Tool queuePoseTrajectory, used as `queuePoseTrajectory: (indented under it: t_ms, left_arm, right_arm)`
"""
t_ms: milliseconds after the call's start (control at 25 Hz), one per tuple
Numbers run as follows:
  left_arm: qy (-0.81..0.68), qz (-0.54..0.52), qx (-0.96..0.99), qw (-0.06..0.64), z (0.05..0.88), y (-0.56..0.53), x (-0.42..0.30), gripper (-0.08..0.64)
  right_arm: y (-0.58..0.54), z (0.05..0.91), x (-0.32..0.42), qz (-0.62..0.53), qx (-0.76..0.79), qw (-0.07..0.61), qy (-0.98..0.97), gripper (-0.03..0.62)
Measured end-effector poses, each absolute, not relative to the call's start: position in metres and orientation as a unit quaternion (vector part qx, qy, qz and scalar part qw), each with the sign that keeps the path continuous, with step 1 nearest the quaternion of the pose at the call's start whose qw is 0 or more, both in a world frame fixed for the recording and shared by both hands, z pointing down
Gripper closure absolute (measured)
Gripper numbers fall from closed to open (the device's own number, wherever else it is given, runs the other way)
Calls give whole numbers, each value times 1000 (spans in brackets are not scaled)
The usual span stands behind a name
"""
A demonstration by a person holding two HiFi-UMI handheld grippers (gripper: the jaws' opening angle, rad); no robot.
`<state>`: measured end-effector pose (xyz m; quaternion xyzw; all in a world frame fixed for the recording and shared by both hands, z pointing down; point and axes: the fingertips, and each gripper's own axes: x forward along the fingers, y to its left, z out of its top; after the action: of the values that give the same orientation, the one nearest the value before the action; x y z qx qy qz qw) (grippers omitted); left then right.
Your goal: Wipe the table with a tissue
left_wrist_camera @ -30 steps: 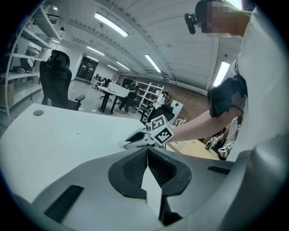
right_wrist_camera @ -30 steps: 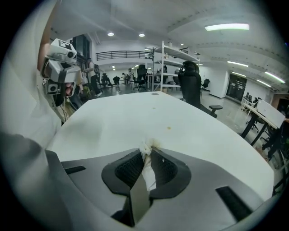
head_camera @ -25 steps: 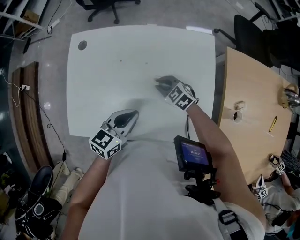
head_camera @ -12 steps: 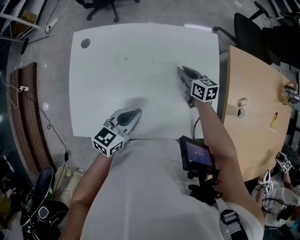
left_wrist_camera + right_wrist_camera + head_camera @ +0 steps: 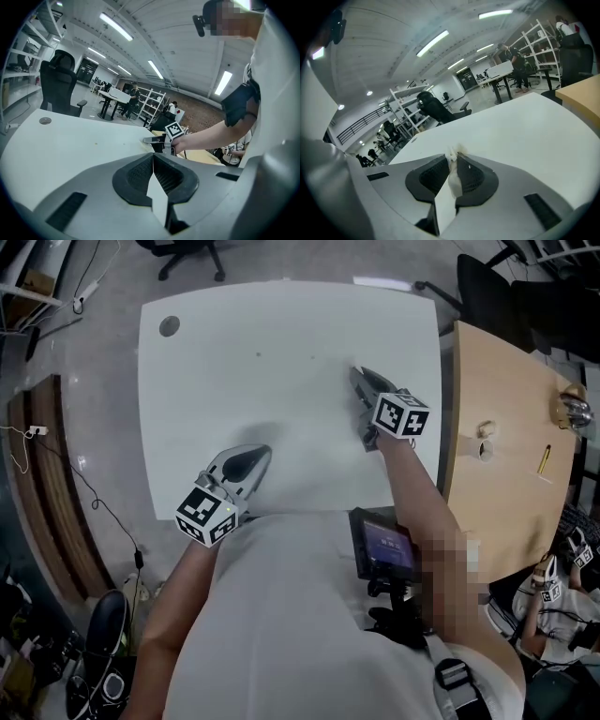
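Note:
The white table (image 5: 244, 381) fills the middle of the head view. My right gripper (image 5: 359, 376) lies low over its right part, near the right edge, and points away from me. It is shut on a small crumpled white tissue (image 5: 453, 155), whose tuft sticks out at the jaw tips in the right gripper view; the head view hides the tissue. My left gripper (image 5: 262, 455) rests at the table's near edge, left of the right one. Its jaws are shut with nothing between them (image 5: 153, 158). The right gripper (image 5: 151, 140) also shows in the left gripper view, flat on the tabletop.
A round grommet (image 5: 169, 326) sits in the table's far left corner. A wooden table (image 5: 506, 399) stands close on the right, with a yellow pen (image 5: 545, 460) on it. An office chair (image 5: 183, 251) stands beyond the far edge. A small screen (image 5: 382, 545) hangs at the person's chest.
My right gripper slid with the tissue from the table's middle to its right side, then held about there. The left gripper stayed at the near edge.

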<state>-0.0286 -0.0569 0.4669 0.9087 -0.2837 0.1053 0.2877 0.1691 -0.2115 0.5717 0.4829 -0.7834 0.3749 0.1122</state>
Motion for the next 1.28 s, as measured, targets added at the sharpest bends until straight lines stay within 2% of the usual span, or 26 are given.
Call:
queuePoseTrajectory:
  t_ms: [120, 240, 400, 520, 960, 1280]
  left_arm:
    - [-280, 103, 909, 290, 466, -63, -42, 554]
    - [-282, 100, 908, 294, 467, -65, -54, 554]
    - [-290, 101, 902, 305, 472, -68, -73, 554]
    - [-300, 99, 897, 309, 475, -66, -76, 554]
    - [-293, 94, 899, 312, 481, -65, -70, 554]
    - [-288, 95, 902, 307, 481, -64, -67, 554]
  right_arm:
    - [-214, 571, 143, 378, 460, 126, -793, 535]
    - [-219, 572, 123, 347, 426, 172, -818, 535]
    - [-245, 575, 113, 338, 423, 195, -818, 535]
    - [-255, 589, 116, 326, 419, 244, -811, 535]
    - [-239, 603, 90, 114, 359, 430, -820, 537]
    - [-202, 605, 53, 52, 304, 460, -832, 538]
